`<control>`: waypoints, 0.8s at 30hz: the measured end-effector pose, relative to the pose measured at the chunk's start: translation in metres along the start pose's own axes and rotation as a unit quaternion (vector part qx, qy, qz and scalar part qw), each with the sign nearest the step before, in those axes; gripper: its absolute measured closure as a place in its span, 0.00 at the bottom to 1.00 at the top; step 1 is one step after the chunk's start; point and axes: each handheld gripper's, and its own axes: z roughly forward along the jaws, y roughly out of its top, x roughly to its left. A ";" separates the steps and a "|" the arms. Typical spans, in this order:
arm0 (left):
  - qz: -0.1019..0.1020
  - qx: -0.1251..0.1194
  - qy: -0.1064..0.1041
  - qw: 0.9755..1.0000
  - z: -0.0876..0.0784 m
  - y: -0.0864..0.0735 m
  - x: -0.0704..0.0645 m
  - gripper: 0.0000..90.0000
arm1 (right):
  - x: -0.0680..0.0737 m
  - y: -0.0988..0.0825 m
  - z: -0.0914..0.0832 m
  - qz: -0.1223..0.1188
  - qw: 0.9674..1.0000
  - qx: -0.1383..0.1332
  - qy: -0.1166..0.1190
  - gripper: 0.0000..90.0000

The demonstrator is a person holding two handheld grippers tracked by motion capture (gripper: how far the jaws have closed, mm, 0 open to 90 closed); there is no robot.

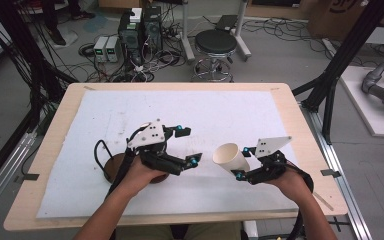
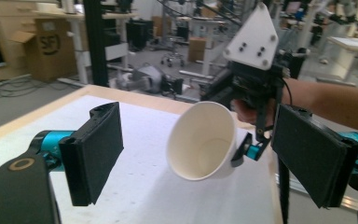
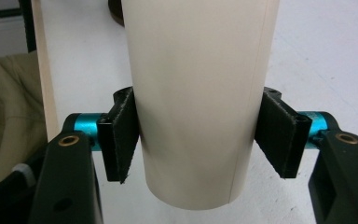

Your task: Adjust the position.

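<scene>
One paper cup (image 1: 231, 159) is being clamped near its base by the right gripper (image 1: 244, 163), tilted above the white mat (image 1: 220, 115), its mouth turned toward the left gripper (image 1: 189, 146). Those left jaws are being held wide and empty, just beside the cup's rim, with a brown disc (image 1: 114, 167) lying under that hand.

Left gripper (image 2: 193, 154): jaws wide apart, nothing between the pads. Centre frame: white cup (image 2: 200, 142), tilted, mouth facing camera, clamped at its base by right gripper (image 2: 251, 149) above white mat (image 2: 140, 186).
</scene>
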 end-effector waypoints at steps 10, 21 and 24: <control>-0.008 -0.052 0.050 0.997 -0.053 0.024 0.016 0.20 | -0.002 -0.006 -0.004 0.019 1.000 -0.017 -0.001 0.40; -0.005 -0.064 0.120 0.991 -0.109 0.022 0.036 0.20 | -0.004 -0.007 -0.002 0.023 0.999 -0.024 -0.008 0.40; -0.004 -0.070 0.146 0.987 -0.128 0.019 0.042 0.20 | -0.004 -0.008 -0.003 0.025 0.999 -0.026 -0.011 0.40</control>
